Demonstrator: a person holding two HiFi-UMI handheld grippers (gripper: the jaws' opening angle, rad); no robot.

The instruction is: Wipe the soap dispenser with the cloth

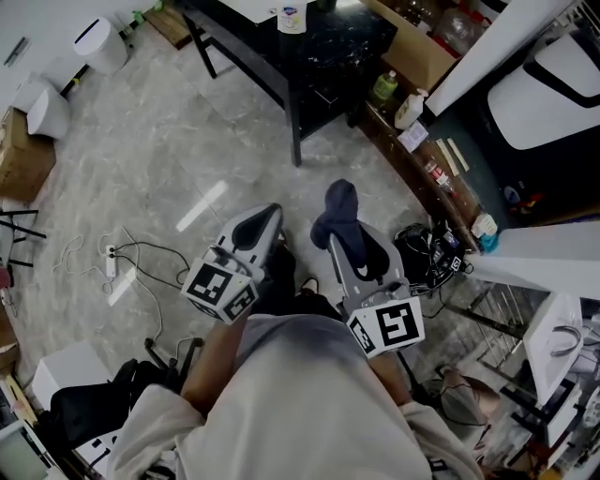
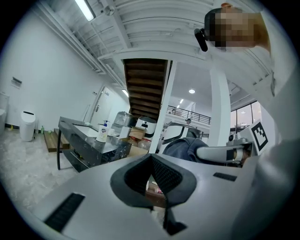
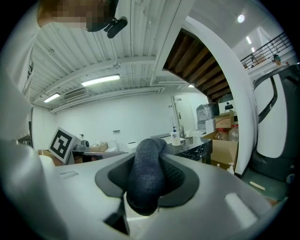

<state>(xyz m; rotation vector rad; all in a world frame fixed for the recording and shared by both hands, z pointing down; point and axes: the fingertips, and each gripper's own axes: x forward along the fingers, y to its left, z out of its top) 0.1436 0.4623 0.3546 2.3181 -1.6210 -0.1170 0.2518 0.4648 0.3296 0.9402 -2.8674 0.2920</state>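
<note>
A white soap dispenser [image 1: 292, 15] stands on the black table [image 1: 342, 42] at the far end of the head view, well ahead of both grippers. It also shows small in the left gripper view, soap dispenser [image 2: 102, 132], and in the right gripper view, soap dispenser [image 3: 175, 137]. My right gripper [image 1: 339, 246] is shut on a dark blue cloth [image 1: 337, 208], which bunches up out of its jaws as cloth [image 3: 147, 171]. My left gripper [image 1: 272, 216] is held beside it, shut with nothing in it; its pads [image 2: 161, 176] meet. Both are held level over the floor.
Bottles [image 1: 396, 98] and a cardboard box [image 1: 417, 52] sit along a low shelf to the right of the table. A white bin [image 1: 98, 42] stands at far left. Cables and a power strip [image 1: 111, 264] lie on the marble floor at left; clutter crowds the right.
</note>
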